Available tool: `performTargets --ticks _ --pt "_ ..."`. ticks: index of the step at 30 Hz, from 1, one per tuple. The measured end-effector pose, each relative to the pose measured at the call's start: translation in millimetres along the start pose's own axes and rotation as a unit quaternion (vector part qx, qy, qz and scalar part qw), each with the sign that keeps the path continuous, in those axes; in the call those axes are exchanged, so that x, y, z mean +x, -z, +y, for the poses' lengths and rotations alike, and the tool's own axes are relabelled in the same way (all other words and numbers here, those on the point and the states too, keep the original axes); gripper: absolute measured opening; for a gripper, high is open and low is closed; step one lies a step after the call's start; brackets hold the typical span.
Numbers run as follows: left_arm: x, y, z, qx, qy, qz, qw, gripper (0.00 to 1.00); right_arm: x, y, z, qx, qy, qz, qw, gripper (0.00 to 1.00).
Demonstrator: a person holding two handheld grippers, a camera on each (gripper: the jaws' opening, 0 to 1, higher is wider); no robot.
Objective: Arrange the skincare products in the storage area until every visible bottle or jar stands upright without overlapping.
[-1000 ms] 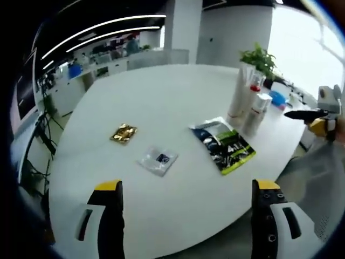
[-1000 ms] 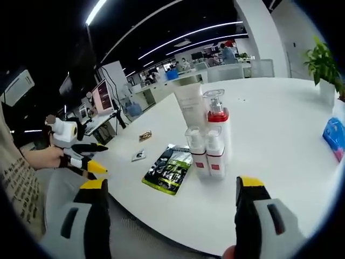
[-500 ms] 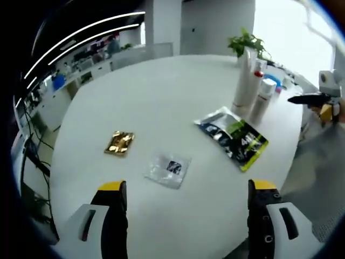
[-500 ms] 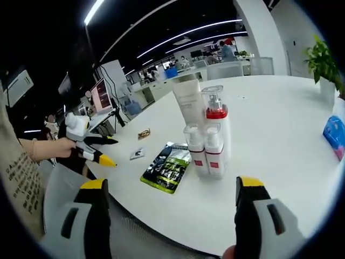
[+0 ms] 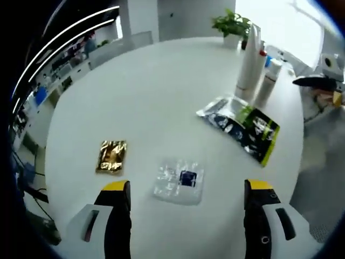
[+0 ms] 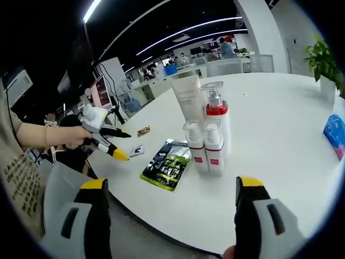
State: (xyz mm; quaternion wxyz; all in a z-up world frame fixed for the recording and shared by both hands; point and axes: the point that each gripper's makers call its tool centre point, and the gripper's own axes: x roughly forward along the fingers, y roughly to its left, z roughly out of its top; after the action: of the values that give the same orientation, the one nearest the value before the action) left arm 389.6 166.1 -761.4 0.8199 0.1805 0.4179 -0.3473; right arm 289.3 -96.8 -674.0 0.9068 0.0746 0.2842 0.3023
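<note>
Hovering over a white round bench (image 5: 161,91), the left claw (image 5: 186,199) hangs with its yellow-tipped jaws apart and nothing between them. Just ahead of it in the left gripper view, at lower centre of the frame, lies a clear sachet (image 5: 179,180) with a dark blue square inside; a gold sachet (image 5: 111,156) lies to its left, and a dark foil pouch (image 5: 241,127) with a lime-green edge lies flat at right of centre. Beyond the pouch, at upper right, the skincare bottles (image 5: 253,67) stand upright in a tight cluster, with a potted plant (image 5: 230,24) behind them.

In the right gripper view the right claw (image 6: 170,205) also stands open and empty at the bottom of the frame, short of the bench edge. At centre of that frame a white tube (image 6: 187,98), a red-collared pump bottle (image 6: 215,121) and two small clear-capped bottles (image 6: 206,147) stand close together, the pouch lying beside them to the left. A person's hand (image 6: 74,136) at left of the frame grips the left claw's handle. A blue packet (image 6: 335,135) lies at far right.
</note>
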Motion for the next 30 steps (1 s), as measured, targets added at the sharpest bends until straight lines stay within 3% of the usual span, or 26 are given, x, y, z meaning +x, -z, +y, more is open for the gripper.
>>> performTargets --ticks 3,8,14,20,26,30 --pt "6 2.3 -1.2 -0.002 0.023 0.012 0.9996 0.76 0 -0.5 0 0.0 0.0 -0.002 1.0 0.98" --pt "12 9.3 0.6 0.01 0.032 0.043 0.9985 0.74 -1 -1.0 0 0.0 0.0 -0.005 1.0 0.97" --pt "17 13.8 4.9 0.02 0.037 0.06 0.9973 0.65 -1 -1.0 2 -0.003 -0.002 -0.006 1.0 0.97" --pt "19 11.8 11.1 0.022 0.035 0.065 0.9971 0.59 -2 -1.8 2 0.0 -0.004 -0.011 0.9999 0.96" --pt "15 8.3 -0.8 0.054 0.038 0.072 0.9952 0.51 -2 -2.3 5 -0.006 -0.01 -0.008 0.9999 0.96" --pt "12 3.8 -8.9 0.067 0.049 0.064 0.9945 0.38 -1 -2.6 5 -0.006 -0.013 -0.008 0.9999 0.96"
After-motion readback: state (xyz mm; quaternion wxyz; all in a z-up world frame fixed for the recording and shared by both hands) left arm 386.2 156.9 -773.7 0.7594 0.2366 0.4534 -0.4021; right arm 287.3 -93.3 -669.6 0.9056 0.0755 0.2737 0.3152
